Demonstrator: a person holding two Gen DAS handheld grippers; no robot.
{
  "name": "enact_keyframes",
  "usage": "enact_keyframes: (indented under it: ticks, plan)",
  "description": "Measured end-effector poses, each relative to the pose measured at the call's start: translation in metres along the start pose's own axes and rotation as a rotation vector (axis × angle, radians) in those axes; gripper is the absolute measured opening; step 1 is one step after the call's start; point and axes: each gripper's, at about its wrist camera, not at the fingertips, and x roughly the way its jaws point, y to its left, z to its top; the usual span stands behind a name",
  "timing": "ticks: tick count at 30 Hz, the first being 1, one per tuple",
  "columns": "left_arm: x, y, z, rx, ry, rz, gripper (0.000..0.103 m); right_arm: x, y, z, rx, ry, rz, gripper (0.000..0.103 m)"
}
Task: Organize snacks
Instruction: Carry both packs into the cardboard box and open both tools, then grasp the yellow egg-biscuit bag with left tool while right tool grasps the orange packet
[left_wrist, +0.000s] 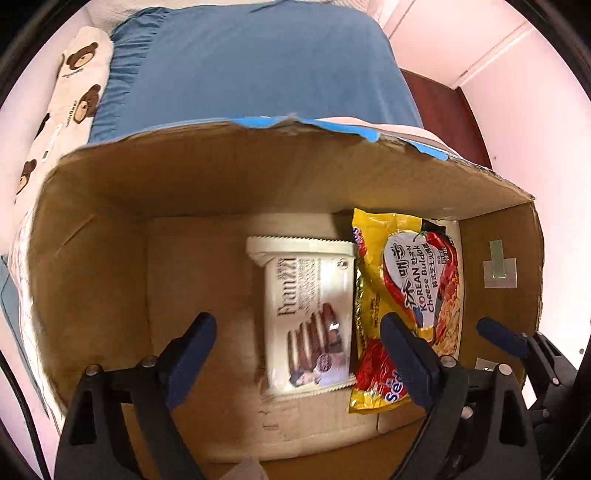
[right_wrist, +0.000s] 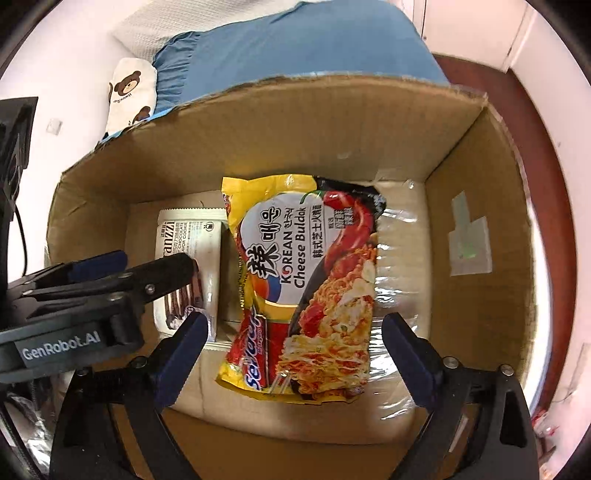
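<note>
A white Franzzi cookie pack (left_wrist: 310, 317) lies flat on the floor of an open cardboard box (left_wrist: 221, 173), with a yellow and red Korean cheese noodle pack (left_wrist: 402, 295) right of it. My left gripper (left_wrist: 299, 354) hangs open and empty above the cookie pack. In the right wrist view the noodle pack (right_wrist: 306, 291) lies between the open fingers of my right gripper (right_wrist: 291, 354), which holds nothing. The cookie pack (right_wrist: 188, 258) is partly hidden there by the left gripper (right_wrist: 144, 266). The right gripper's finger (left_wrist: 498, 336) shows at the box's right side.
The box (right_wrist: 480, 221) has high walls on all sides and a taped patch (right_wrist: 469, 247) on its right wall. Behind it lie a blue cushion (left_wrist: 255, 62) and a bear-print cloth (left_wrist: 74, 85). A dark wooden surface (right_wrist: 517, 92) shows at the right.
</note>
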Motion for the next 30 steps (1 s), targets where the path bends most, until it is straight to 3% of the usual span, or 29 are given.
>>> enact_keyframes:
  ticks: [6, 20, 30]
  plan:
    - [-0.034, 0.009, -0.028, -0.004, -0.097, 0.014, 0.091, -0.029, 0.002, -0.018, 0.004, -0.070, -0.019, 0.097]
    - [-0.136, 0.003, -0.131, 0.025, -0.388, 0.061, 0.091, -0.133, 0.033, -0.110, -0.091, -0.328, -0.091, 0.097]
    - [-0.196, -0.005, -0.198, 0.043, -0.524, 0.063, 0.091, -0.184, 0.043, -0.174, -0.101, -0.429, -0.064, 0.097]
